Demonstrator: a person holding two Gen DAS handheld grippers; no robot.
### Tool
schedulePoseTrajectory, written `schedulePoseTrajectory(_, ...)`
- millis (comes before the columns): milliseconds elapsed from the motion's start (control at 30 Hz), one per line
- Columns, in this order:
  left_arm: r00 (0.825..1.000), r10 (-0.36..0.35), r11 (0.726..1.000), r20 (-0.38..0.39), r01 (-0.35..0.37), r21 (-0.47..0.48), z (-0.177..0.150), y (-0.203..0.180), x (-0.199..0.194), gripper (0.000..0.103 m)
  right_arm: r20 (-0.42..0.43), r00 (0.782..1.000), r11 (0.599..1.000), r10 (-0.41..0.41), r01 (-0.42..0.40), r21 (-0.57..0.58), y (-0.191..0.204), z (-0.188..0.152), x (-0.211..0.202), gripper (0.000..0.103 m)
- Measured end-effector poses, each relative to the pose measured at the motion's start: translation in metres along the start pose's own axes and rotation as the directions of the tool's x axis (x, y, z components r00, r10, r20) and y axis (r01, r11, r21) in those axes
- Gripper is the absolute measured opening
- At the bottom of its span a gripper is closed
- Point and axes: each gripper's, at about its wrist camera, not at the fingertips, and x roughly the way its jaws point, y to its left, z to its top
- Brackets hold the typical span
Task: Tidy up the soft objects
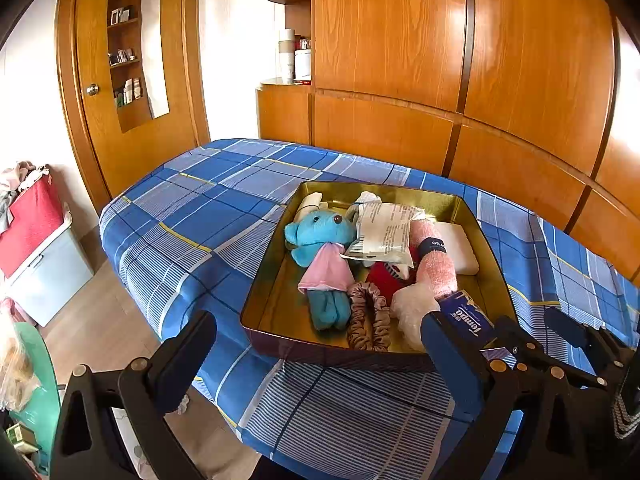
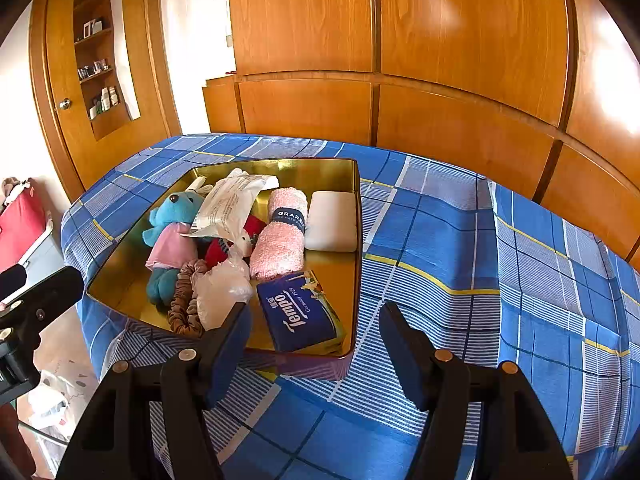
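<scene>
A gold tin tray [image 1: 272, 308] [image 2: 352, 280] sits on the blue plaid bed. In it lie a blue plush mouse in a pink dress [image 1: 320, 248] [image 2: 168, 236], a white plastic packet [image 1: 384, 232] [image 2: 228, 208], a rolled pink towel [image 1: 436, 260] [image 2: 280, 240], a white soft block [image 1: 460, 252] [image 2: 332, 220], a brown scrunchie [image 1: 368, 316] [image 2: 182, 304], a crumpled clear bag [image 1: 412, 308] [image 2: 220, 292], a red item [image 1: 384, 276] [image 2: 218, 248] and a blue Tempo tissue pack [image 1: 468, 316] [image 2: 300, 312]. My left gripper [image 1: 320, 344] is open and empty before the tray's near edge. My right gripper [image 2: 316, 332] is open and empty at the tray's near right corner.
The bed [image 1: 200, 208] [image 2: 480, 264] stands against a wooden wall of cabinets [image 1: 440, 60]. A wooden door with shelves [image 1: 124, 60] is at the left. A red and white storage box [image 1: 36, 240] and bags stand on the floor at the left.
</scene>
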Motion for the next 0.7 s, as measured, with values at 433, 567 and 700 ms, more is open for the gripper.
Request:
schedulePoseTrajectory(433, 0.999, -0.009, 1.000, 0.032, 0.009, 0.000, -0.001, 0.001, -0.003, 0.093, -0.009, 1.000, 1.000, -0.006, 0.006, 0.004, -0.002, -0.002, 0.002, 0.067)
schedulePoseTrajectory(567, 0.999, -0.024, 1.000, 0.037, 0.024, 0.005, 0.000, 0.000, -0.001, 0.092, -0.015, 1.000, 1.000, -0.010, 0.010, 0.025, -0.011, -0.001, 0.003, 0.067)
schedulePoseTrajectory(700, 0.999, -0.036, 0.999, -0.006, 0.036, -0.006, 0.002, 0.002, 0.006, 0.103, -0.025, 0.999, 0.996, -0.038, 0.040, 0.080, -0.043, -0.001, 0.000, 0.067)
